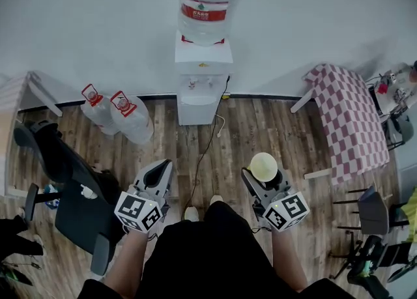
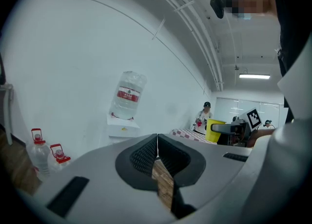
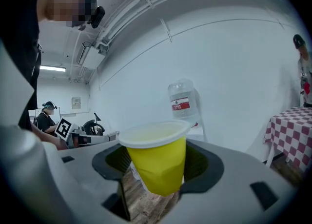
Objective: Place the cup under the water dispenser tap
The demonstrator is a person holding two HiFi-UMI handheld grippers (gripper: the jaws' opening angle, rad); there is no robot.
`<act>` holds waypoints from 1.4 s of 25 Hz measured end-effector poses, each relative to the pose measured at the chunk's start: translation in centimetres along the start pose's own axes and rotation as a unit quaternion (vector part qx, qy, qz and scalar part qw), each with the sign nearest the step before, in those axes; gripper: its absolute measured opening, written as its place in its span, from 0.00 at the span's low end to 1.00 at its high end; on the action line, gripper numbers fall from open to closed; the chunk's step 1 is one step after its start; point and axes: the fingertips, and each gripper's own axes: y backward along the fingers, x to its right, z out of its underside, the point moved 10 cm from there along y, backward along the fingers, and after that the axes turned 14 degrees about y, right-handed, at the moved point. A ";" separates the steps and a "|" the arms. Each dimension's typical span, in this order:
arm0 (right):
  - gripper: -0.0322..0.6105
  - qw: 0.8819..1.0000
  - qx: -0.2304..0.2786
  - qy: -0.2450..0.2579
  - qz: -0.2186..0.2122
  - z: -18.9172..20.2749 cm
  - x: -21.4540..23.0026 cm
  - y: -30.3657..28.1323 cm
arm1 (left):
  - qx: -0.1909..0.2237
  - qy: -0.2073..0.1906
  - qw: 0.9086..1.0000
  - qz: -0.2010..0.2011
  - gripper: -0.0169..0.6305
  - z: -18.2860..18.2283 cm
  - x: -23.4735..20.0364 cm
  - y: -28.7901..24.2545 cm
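My R gripper [image 1: 265, 175] clamps the yellow cup [image 3: 156, 157], L gripper [image 1: 163, 166] jaws together, empty; water dispenser [image 1: 202, 79] far ahead

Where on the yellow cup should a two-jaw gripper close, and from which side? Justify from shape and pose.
Grip the yellow cup on its tapered wall just under the white rim, coming level from the side: it stands upright and open-topped, and the wider rim should stop it sliding down. The right gripper holds it so.
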 end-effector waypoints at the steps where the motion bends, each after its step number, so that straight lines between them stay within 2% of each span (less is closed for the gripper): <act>1: 0.49 1.000 -0.001 0.001 -0.002 -0.1 0.0 -0.3 | -0.001 0.001 1.000 -0.002 0.05 0.0 -0.2 0.0; 14: 0.49 0.999 -0.014 -0.003 -0.039 0.9 3.3 -6.6 | -0.016 0.004 0.999 -0.028 0.05 -0.5 -2.4 -4.2; 29: 0.50 0.991 -0.049 0.019 -0.123 4.9 14.9 -21.6 | -0.037 0.013 0.996 -0.080 0.05 -2.2 -6.7 -19.1; 35: 0.50 0.986 -0.070 0.026 -0.147 8.5 18.7 -28.2 | -0.045 0.020 0.994 -0.102 0.05 -1.9 -9.1 -25.0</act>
